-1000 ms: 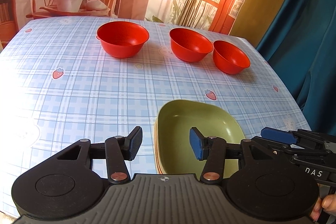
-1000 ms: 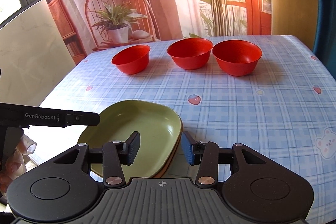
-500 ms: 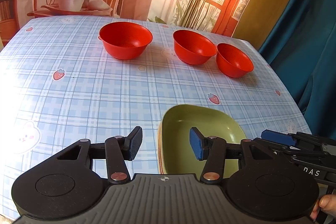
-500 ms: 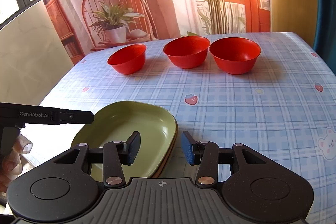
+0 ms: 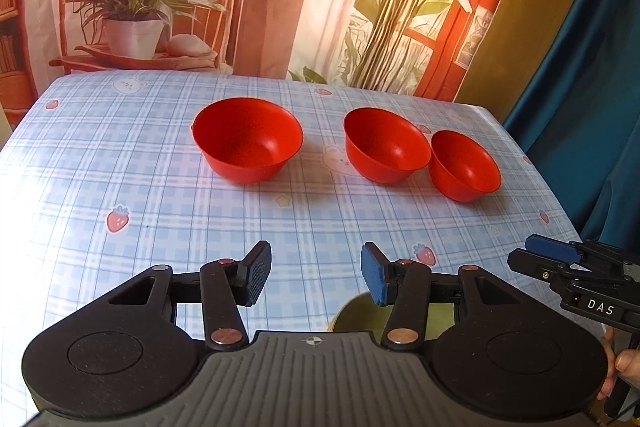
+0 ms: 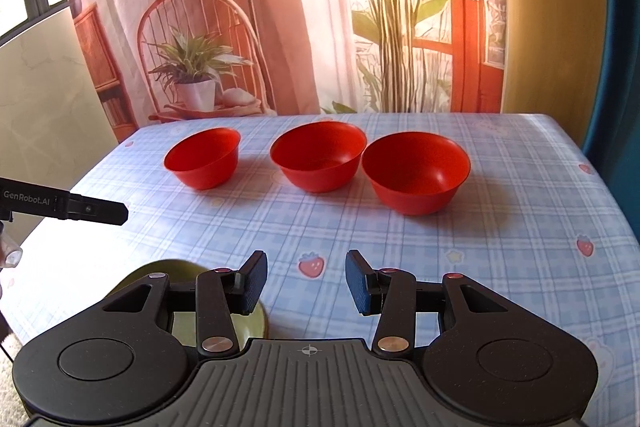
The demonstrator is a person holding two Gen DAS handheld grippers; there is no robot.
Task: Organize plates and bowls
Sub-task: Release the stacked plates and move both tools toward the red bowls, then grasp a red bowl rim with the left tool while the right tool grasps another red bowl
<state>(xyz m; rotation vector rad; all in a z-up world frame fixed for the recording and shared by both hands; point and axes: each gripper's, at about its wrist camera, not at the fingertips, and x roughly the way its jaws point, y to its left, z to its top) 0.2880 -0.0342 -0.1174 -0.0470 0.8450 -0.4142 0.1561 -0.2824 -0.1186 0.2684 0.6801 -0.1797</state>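
**Three red bowls lined up, both grippers wide and empty**

Three red bowls sit in a row toward the far side of the table point(image 5: 120, 163), on a blue checked cloth with strawberries. In the left wrist view: the left bowl point(image 5: 247, 139) stands a little apart, then the middle bowl point(image 5: 385, 145) and the right bowl point(image 5: 464, 165), those two close together, possibly touching. The same row shows in the right wrist view: left bowl point(image 6: 203, 163), middle bowl point(image 6: 318, 155), right bowl point(image 6: 416, 172).

The left gripper point(image 5: 316, 274) hovers over the near part of the table, its jaws spread wide, nothing between them. The right gripper point(image 6: 306, 281) is the same: jaws well apart, holding nothing.

And the green plate point(image 5: 356, 315)? Only a sliver shows, at the near edge, mostly hidden under the left gripper's body. In the right wrist view the green plate point(image 6: 252, 323) peeks out beneath the left finger point(image 6: 253, 281). Whether more plates lie under it cannot be told.
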